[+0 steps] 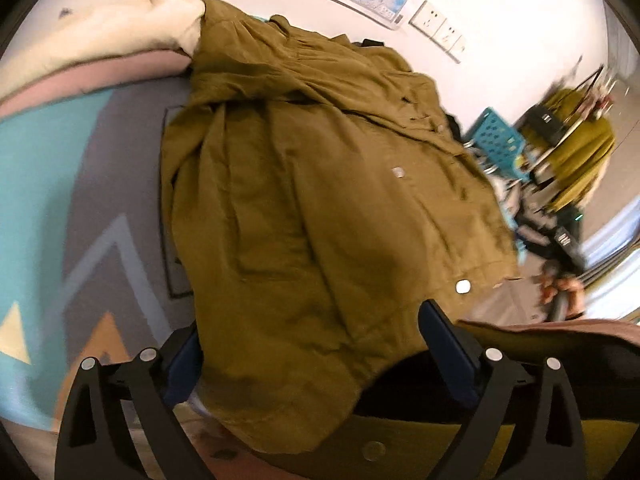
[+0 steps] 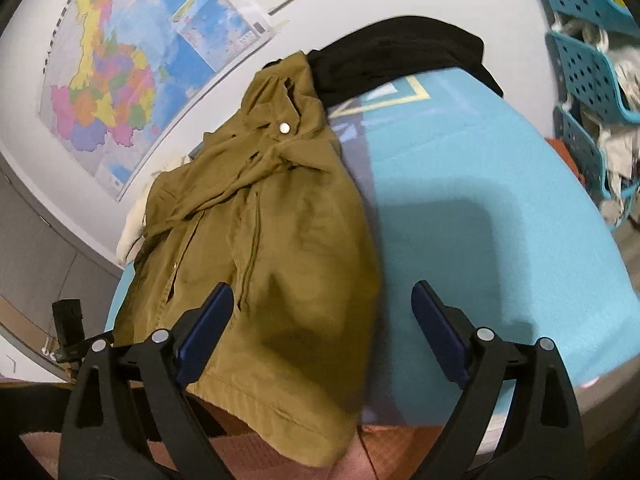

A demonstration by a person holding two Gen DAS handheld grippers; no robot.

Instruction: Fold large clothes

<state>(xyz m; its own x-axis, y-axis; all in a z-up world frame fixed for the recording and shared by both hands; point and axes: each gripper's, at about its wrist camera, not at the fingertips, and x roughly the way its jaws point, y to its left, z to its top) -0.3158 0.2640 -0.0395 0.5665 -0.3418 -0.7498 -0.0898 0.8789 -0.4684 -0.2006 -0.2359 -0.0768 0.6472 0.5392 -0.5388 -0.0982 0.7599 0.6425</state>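
An olive jacket (image 1: 320, 200) lies folded lengthwise on the blue patterned bench (image 2: 480, 208). The left tool (image 1: 312, 344) and right tool (image 2: 322, 320) gape wide, gripping nothing.

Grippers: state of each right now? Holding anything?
Left gripper: open, fingers wide either side of the olive jacket's hem, not pinching it.
Right gripper: open, jacket edge lying between the fingers, nothing gripped.
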